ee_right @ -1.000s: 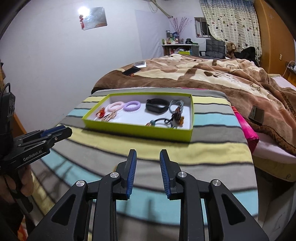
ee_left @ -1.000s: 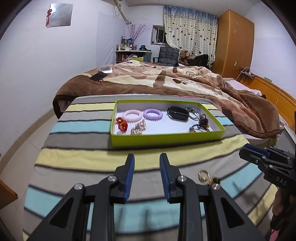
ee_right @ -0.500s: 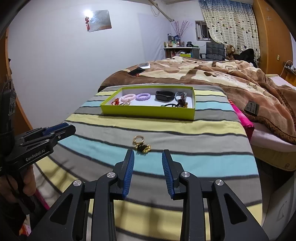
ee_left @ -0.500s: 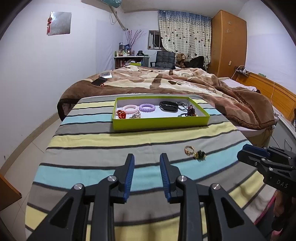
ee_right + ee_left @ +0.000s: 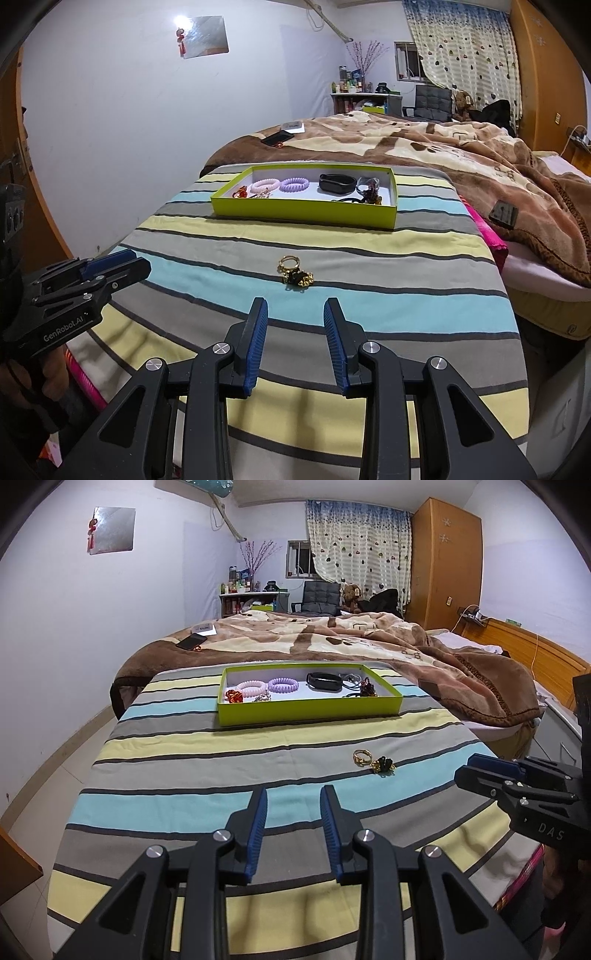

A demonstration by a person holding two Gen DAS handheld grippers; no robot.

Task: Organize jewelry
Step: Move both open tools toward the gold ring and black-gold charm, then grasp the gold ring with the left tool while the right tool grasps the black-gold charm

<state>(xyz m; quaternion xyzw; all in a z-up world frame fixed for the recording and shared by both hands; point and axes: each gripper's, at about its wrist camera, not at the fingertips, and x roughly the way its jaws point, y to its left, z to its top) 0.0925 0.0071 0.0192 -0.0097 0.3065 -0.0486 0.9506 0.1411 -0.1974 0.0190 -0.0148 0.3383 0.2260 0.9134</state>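
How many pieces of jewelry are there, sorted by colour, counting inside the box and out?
Pink spiral coil band: 1
Purple spiral coil band: 1
Black wristband: 1
Red-orange beaded piece: 1
Gold ring with dark charm, outside green box: 1
Tangled pieces at right: count unclear
Total: at least 5

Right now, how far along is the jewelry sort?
Mostly done: hair ties, a black band and small pieces sit in the green tray. In hand: nothing; left gripper and right gripper are open. Left: the gold ring with charm on the striped cloth.
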